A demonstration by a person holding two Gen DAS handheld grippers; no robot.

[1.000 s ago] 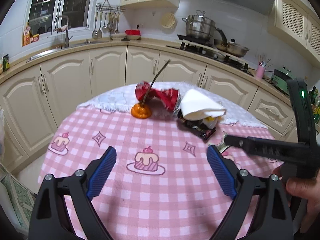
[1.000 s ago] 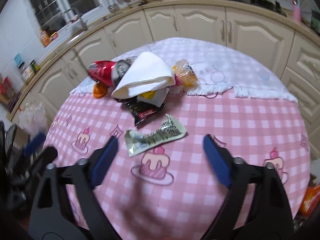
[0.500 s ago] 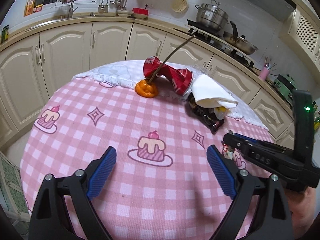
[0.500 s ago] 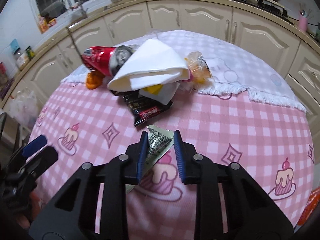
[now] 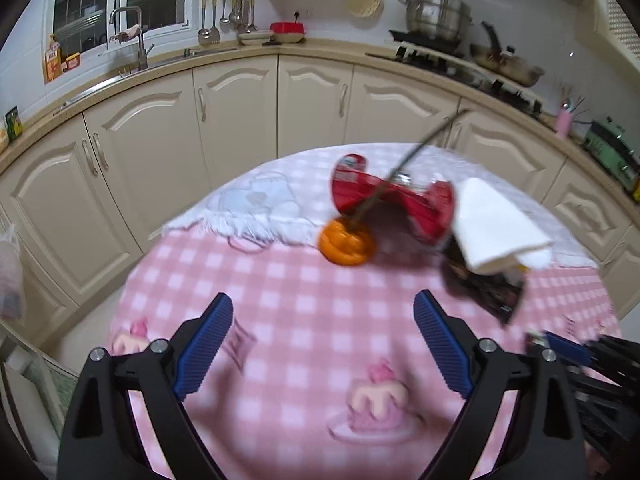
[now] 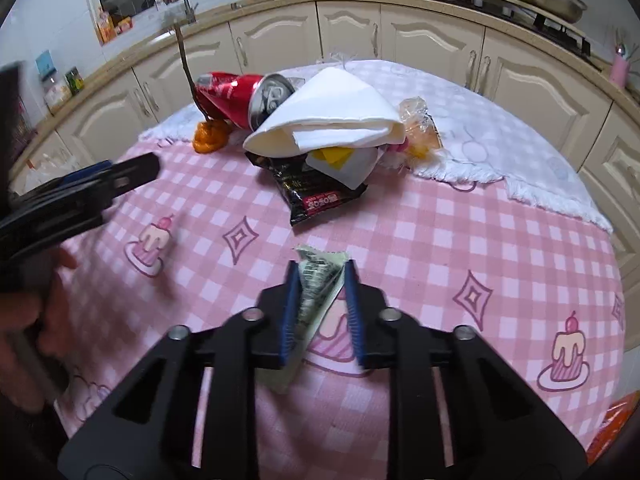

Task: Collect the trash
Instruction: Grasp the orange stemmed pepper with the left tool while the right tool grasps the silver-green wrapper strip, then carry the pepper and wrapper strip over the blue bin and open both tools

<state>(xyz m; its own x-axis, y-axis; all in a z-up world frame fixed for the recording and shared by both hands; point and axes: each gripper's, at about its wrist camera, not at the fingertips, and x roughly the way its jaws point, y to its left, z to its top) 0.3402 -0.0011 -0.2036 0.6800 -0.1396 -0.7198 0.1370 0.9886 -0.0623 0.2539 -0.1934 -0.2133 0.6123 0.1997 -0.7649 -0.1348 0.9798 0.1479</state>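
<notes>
My right gripper (image 6: 320,276) is shut on a crumpled green-silver wrapper (image 6: 318,280) just above the pink checked tablecloth (image 6: 440,240). Ahead of it lies a trash pile: a black snack packet (image 6: 316,192), a folded white napkin (image 6: 332,120), a crushed red can (image 6: 236,94), an orange peel with a stick (image 6: 210,136) and a clear orange wrapper (image 6: 420,128). My left gripper (image 5: 324,320) is open and empty over the cloth, short of the orange peel (image 5: 346,240), the can (image 5: 384,200), the napkin (image 5: 492,224) and the black packet (image 5: 488,288).
The round table's far part carries a white fringed cloth (image 6: 500,148). Cream kitchen cabinets (image 5: 240,120) curve behind the table, with a sink and a stove on the counter. The left gripper shows at the left of the right wrist view (image 6: 100,180).
My right gripper closed on the wrapper and now holds it. My left gripper moved forward and left, nearer the orange peel and can.
</notes>
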